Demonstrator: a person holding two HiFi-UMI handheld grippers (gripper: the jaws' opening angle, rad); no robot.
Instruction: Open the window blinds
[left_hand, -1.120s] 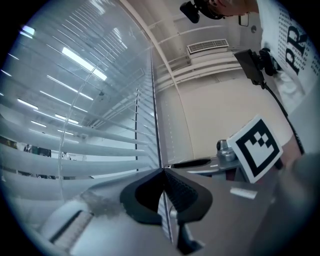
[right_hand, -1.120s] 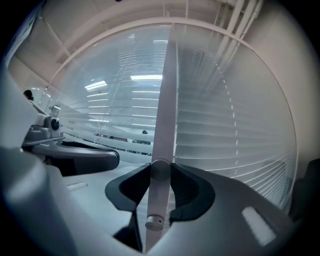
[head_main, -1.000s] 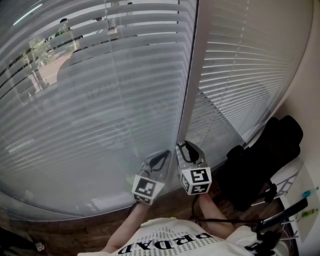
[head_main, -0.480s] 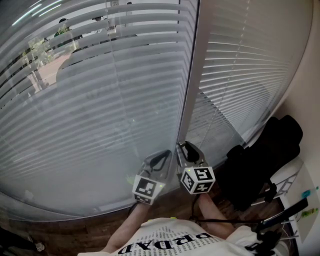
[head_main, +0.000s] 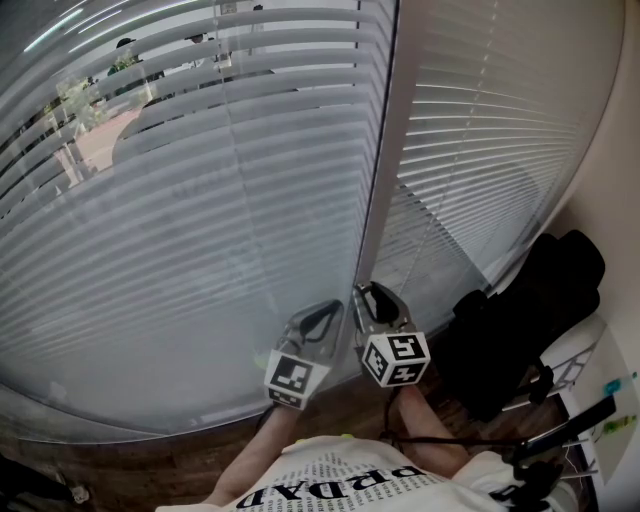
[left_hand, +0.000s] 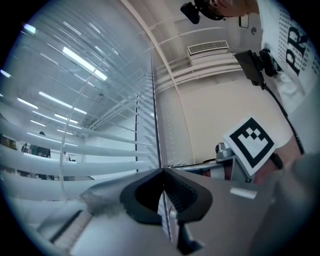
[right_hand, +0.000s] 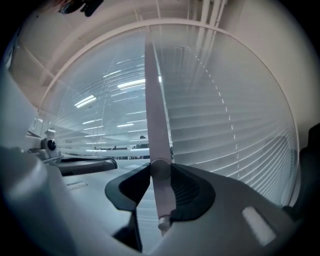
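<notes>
Blinds fill our head view from 9 to 2 o'clock, with gaps between slats near 11. Our right gripper clamps the wand; our left gripper, at its 9 o'clock, has tips pressed together

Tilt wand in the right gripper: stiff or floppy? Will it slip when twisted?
Likely stiff: the tilt wand runs dead straight up from the right gripper. Probably light, being a slim rod. It looks smooth and round, so it may slip in the grip when twisted. Its lower end shows free, so a sideways push would likely swing it.
</notes>
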